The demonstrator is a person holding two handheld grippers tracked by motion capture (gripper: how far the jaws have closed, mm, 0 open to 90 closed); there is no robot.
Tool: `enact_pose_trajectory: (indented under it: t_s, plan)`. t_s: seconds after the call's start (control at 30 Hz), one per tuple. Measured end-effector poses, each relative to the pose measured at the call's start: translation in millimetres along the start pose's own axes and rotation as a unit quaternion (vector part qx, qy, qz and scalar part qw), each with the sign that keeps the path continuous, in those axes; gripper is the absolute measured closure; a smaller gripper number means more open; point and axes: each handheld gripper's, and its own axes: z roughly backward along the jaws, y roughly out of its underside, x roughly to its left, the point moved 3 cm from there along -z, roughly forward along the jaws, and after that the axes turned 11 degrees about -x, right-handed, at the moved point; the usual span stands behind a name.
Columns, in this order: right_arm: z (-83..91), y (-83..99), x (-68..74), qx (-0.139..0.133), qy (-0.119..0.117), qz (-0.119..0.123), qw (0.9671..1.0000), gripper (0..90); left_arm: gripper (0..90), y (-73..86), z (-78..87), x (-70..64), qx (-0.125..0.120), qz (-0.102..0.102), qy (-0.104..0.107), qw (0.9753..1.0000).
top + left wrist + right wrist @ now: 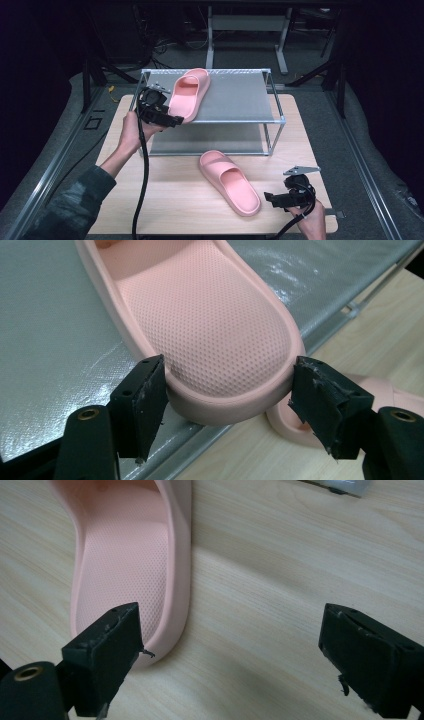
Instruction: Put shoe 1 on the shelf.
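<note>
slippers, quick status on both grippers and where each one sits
Left gripper open around heel of slipper on rack. Right gripper open beside slipper on table. Nothing blocking.

A pale, wood-grained rectangular table carries everything. Towards its far edge stands a low two-tier rack of thin silver metal tubing with a grey sheet shelf on top and a second grey sheet just above the tabletop. One soft pink foam slide slipper lies on the upper shelf at its left end, toe pointing away, its heel overhanging the front rail. The other pink foam slide slipper rests sole-down directly on the wood in front of the rack, set at an angle, its heel near the table's front right. The table stands on a grey carpeted floor.
</note>
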Motion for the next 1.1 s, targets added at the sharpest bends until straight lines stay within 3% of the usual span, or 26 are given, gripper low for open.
enact_pose_trajectory:
  t_s: [0.3,0.63,0.87,1.1]
  plan:
    - [-5.2,-4.0,4.6,0.001,-0.006,0.002,1.0,9.8,31.4,-4.9,-11.8,-15.2,-0.008,0.0,-0.023,0.9997]
    - [-8.7,-5.5,5.5,0.0,-0.015,0.0,0.9999,10.2,28.8,-9.3,-20.7,-21.0,-0.012,0.007,-0.021,0.9997]
    - [-10.0,-6.5,5.3,-0.003,-0.013,0.001,0.9999,10.2,14.7,-1.1,-1.5,-14.1,-0.01,-0.01,-0.014,0.9998]
    - [-15.9,-10.8,8.4,-0.002,-0.015,0.005,0.9999,10.2,5.1,23.0,26.9,-9.7,-0.014,-0.037,-0.008,0.9992]
